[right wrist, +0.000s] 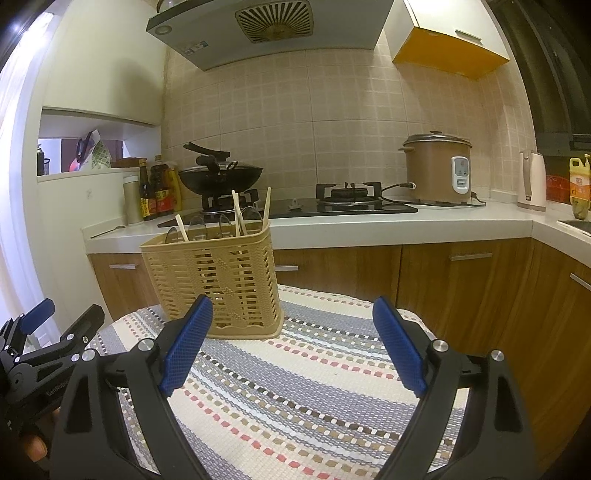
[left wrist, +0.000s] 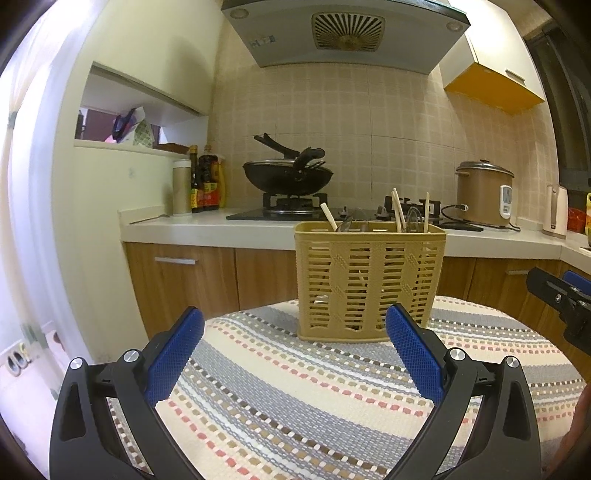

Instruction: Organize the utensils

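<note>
With chopsticks [right wrist: 266, 206] and spoons [right wrist: 195, 225] already upright in the tan slotted utensil basket [left wrist: 369, 280] on the striped cloth [left wrist: 295, 387], both the left gripper [left wrist: 295, 354] and right gripper [right wrist: 291, 343] sit just before the basket, jaws wide and empty, best withdrawn without nudging it.

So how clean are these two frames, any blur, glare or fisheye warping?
Left wrist: sharp, countertop bowed by fisheye, bright washout at the left edge, dark vignette corners. Right wrist: sharp too, range hood slanted, soft glare on the wall tiles, basket in focus.
</note>
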The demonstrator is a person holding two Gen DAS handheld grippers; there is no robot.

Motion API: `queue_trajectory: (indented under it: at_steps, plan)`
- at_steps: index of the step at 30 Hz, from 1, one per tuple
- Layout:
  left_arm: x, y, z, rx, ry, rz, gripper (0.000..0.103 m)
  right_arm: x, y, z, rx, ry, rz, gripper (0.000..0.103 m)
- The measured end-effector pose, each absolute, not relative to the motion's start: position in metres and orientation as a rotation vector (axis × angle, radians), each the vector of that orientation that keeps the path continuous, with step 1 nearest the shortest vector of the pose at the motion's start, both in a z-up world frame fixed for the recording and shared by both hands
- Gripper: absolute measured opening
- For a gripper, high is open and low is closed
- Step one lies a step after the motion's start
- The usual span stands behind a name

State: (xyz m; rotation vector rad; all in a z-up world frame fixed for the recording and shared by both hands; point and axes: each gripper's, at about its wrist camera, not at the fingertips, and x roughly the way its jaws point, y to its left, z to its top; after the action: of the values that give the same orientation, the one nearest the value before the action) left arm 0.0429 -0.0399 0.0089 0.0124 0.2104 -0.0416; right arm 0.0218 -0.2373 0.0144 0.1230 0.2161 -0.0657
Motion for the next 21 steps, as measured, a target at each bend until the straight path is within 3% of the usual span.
queue_trajectory:
  at_steps: [21]
  plan:
    - [0.0491, -0.0336, 0.0069, -0.029, 0.243, -0.043, 0.095, 0.0225, -0.2377, 0.0144, 0.124, 0.219, -0.076, 0.086]
